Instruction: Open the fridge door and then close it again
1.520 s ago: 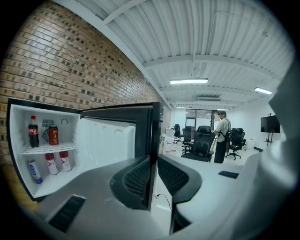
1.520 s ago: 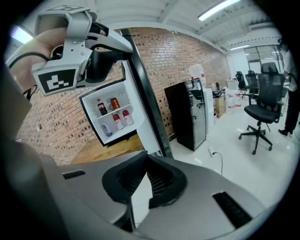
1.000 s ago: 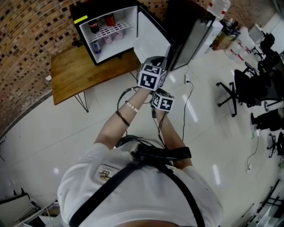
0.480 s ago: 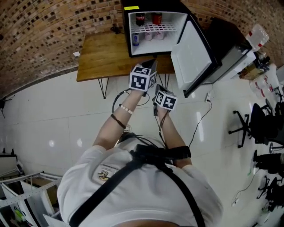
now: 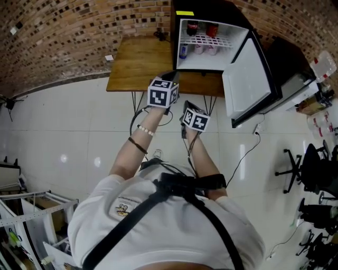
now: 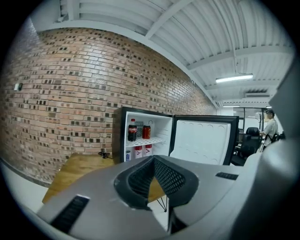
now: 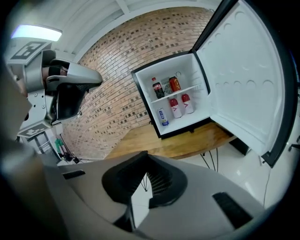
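Observation:
The black mini fridge (image 5: 211,11) stands on a wooden table (image 5: 142,63) against the brick wall. Its door (image 5: 248,79) is swung wide open to the right, and the white inside holds a cola bottle (image 6: 132,130), a red can and small bottles. Both grippers hang in the air short of the table, touching nothing. My left gripper (image 5: 170,78) is shut and empty and points at the fridge (image 6: 140,140). Just to its right my right gripper (image 5: 188,107) is also shut and empty. In the right gripper view the closed jaws (image 7: 146,165) face the open door (image 7: 243,79).
A dark cabinet (image 5: 288,63) stands behind the open door. Office chairs (image 5: 311,169) crowd the right side and a cable (image 5: 245,153) runs over the white floor. A metal rack (image 5: 26,211) sits at the lower left. A person (image 6: 269,126) stands far off.
Both grippers have moved left, away from the door's free edge, and now hang before the table. The fridge door has stayed wide open.

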The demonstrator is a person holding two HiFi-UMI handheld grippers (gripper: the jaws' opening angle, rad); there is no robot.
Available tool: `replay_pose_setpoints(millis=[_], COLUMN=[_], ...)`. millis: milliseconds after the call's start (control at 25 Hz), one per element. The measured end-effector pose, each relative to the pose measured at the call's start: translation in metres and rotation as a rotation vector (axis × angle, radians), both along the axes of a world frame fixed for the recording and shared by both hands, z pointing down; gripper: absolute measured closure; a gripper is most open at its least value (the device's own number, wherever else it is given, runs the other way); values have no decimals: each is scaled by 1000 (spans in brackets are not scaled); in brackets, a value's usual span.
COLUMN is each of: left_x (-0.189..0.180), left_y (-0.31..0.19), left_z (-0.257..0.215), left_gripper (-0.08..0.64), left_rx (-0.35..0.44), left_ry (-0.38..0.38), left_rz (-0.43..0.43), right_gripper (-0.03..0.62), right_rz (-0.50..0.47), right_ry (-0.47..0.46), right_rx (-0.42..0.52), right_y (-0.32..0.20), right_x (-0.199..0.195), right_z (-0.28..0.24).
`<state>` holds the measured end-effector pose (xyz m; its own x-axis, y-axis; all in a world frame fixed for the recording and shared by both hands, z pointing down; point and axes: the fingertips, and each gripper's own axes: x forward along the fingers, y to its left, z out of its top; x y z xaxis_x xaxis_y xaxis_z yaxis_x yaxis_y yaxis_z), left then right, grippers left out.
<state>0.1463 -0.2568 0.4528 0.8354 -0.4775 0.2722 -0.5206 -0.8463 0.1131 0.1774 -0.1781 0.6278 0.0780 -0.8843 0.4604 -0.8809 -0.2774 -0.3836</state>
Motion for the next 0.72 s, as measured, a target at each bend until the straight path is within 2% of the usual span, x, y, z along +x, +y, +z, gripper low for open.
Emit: replay_pose_setpoints(millis=[240, 520, 720], left_x=[-9, -15, -20], left_y=[1, 34, 67], left_z=[0, 34, 59], left_gripper=[560, 560, 560], left_rx=[20, -15, -53], left_ry=[-10, -34, -61], left_rz=[15, 78, 128], right_gripper=[577, 577, 577], right_rz=[-4, 5, -12], right_ry=[25, 68, 93], right_rx=[34, 66, 78], right_y=[8, 47, 80], right_x=[1, 20, 21], right_z=[-21, -50, -64])
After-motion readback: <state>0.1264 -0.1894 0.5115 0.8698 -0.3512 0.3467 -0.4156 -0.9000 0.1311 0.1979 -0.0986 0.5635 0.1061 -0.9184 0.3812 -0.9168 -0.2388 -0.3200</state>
